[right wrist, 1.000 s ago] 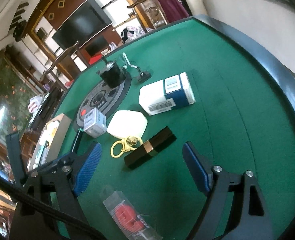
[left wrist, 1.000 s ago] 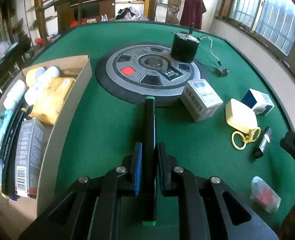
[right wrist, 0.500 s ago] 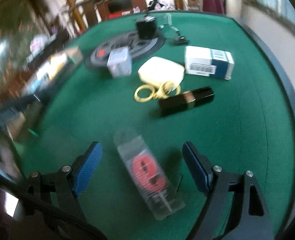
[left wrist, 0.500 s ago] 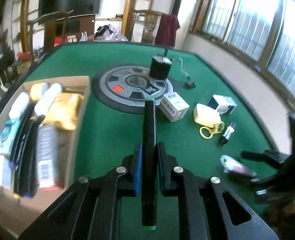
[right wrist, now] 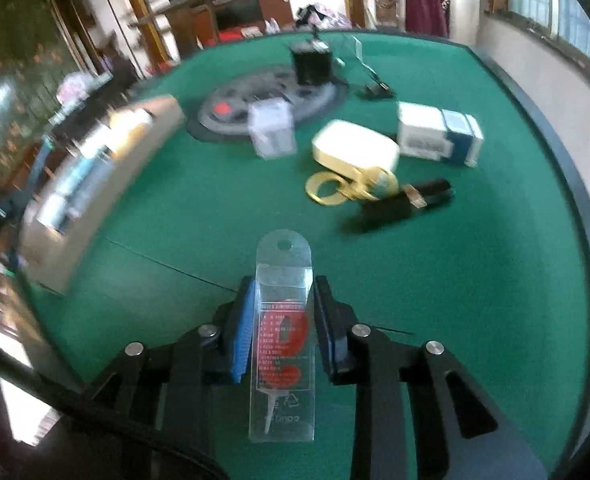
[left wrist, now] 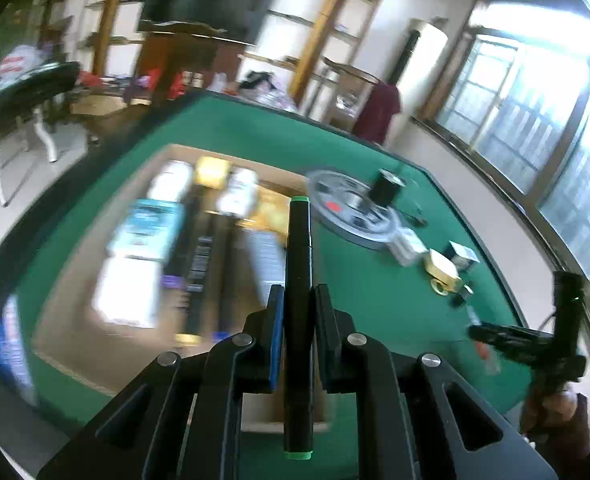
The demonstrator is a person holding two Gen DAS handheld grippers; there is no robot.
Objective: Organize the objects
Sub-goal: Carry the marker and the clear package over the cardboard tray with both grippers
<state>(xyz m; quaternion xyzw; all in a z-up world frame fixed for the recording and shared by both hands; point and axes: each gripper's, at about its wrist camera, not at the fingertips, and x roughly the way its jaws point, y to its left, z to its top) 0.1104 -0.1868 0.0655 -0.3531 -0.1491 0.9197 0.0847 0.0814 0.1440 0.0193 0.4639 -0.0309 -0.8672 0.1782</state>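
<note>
- My left claw (left wrist: 298, 312) is clamped on the black marker (left wrist: 298, 280), over the cardboard box (left wrist: 143, 344) on the desk (left wrist: 375, 296).
- Marker's long axis runs straight ahead along my fingers; I'd lower it parallel to the packs, then release.
- My right claw (right wrist: 283, 320) is closing on the clear packet (right wrist: 283, 320), hang-hole end forward.

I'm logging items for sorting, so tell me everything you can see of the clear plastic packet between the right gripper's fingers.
The clear plastic packet is a flat, see-through sleeve with a round hang hole at its far end, red contents inside and small print on its face. It lies lengthwise between the blue pads of the right gripper, whose jaws are closing on its sides, above the green table.
</note>
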